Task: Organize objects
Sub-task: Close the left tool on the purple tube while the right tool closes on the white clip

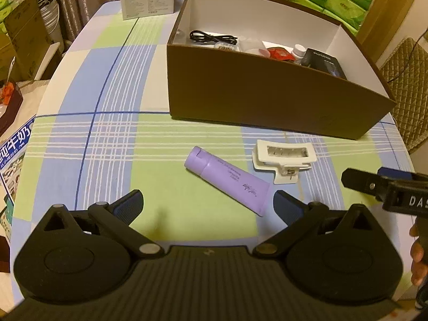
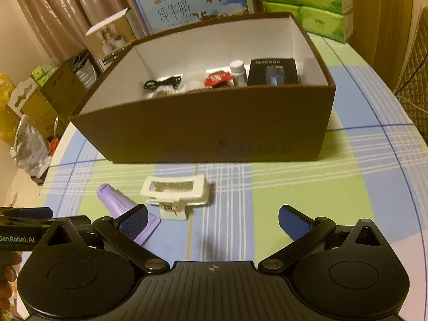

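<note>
Just in front of the brown box [image 1: 267, 91], a purple tube [image 1: 227, 180] lies on the tablecloth, long axis slanting cap-first toward the box. The left gripper [image 1: 207, 204], spread wide and empty, is nearer; the right gripper [image 2: 212, 220], likewise released, faces the white hair clip [image 2: 175, 194] beside it.

Dim warm indoor light, soft shadows, heavy fisheye warp w/ dark corners, slight blur throughout.

Left wrist: low over the table, facing the brown box [image 1: 267, 91].
Right wrist: same, further right.
Shared: purple tube [image 1: 227, 180], white clip [image 1: 281, 157].
</note>
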A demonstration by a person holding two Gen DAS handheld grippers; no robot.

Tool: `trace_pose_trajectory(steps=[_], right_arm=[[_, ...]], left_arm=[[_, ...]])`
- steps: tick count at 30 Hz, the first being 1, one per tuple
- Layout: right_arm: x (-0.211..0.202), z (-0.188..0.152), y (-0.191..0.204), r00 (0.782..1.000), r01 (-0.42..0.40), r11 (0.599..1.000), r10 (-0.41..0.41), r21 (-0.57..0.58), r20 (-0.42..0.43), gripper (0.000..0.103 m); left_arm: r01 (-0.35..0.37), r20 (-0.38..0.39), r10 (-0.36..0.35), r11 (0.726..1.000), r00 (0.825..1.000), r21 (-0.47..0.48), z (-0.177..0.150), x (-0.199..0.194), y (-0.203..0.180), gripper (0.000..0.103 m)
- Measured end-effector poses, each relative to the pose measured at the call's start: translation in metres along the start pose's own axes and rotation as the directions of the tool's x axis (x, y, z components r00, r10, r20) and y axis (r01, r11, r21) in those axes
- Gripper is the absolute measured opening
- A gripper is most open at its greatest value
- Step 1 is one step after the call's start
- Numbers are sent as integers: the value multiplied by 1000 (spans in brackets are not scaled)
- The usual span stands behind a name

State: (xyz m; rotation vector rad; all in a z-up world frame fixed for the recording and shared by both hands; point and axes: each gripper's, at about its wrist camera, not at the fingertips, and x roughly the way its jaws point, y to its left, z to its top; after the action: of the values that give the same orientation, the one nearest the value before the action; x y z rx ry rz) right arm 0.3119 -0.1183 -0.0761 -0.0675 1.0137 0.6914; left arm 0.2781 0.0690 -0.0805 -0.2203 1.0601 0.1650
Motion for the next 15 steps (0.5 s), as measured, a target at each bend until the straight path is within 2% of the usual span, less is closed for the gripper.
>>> trace_pose_trajectory(steps=[15], right_arm=[[21,2,-11,999,37,998,-36,43,-29,101]], left_arm=[[-64,-41,60,994,997,-89,1,42,0,102]])
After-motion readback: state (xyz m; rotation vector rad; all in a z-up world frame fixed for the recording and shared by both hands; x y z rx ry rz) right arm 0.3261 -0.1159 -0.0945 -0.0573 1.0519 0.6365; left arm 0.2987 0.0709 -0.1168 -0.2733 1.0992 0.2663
